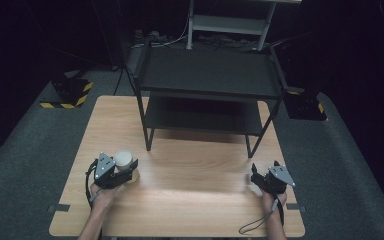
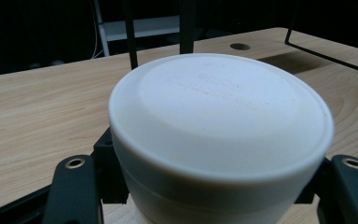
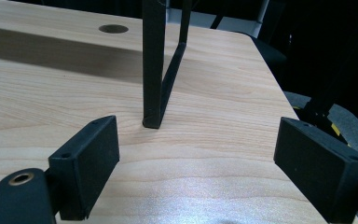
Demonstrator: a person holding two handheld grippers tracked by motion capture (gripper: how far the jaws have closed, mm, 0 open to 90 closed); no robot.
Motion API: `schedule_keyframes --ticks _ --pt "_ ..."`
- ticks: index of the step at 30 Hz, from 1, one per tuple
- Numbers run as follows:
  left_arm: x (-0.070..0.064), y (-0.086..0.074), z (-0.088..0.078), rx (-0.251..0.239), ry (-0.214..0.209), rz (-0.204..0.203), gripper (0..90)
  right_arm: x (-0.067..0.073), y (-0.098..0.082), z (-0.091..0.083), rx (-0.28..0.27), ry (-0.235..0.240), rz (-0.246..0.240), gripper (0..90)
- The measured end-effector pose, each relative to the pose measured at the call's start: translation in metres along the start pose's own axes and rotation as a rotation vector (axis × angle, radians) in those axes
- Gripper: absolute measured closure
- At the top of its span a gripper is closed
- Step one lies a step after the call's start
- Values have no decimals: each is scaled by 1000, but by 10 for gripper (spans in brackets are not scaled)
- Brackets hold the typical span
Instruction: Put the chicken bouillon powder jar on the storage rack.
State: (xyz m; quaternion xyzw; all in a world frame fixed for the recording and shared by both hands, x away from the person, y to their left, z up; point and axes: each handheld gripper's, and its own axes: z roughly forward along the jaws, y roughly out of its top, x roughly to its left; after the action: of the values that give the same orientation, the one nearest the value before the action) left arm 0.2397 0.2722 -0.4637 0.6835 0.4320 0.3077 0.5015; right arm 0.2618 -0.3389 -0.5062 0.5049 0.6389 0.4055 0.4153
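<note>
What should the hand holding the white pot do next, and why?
Probably lift it a little. The left gripper is shut on the white pot, which seems to sit on the table, and the black shelf stands ahead.

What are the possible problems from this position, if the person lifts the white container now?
1. The left gripper holds the white container just below its lid, on a smooth round wall; it might slip or tilt when lifted.
2. The black shelf rack stands close ahead; the container could hit its edge or a leg.
3. The right gripper is open near a rack leg and might bump it.
</note>
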Motion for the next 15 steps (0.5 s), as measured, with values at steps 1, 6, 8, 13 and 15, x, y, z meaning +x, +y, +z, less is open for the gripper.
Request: schedule_keyframes --ticks 1,6,8,13,15 --pt "0 0 0 0 0 0 345 0 0 0 0 0 0 133" --pt "-7 7 1 22 12 14 346 0 0 0 -1 0 5 133" --pt "-11 13 4 34 -2 6 346 0 0 0 -1 1 7 134" --pt "-19 27 8 35 -34 2 346 0 0 0 -2 3 7 134" --pt "-26 39 10 33 -43 12 346 0 0 0 -2 4 7 134"
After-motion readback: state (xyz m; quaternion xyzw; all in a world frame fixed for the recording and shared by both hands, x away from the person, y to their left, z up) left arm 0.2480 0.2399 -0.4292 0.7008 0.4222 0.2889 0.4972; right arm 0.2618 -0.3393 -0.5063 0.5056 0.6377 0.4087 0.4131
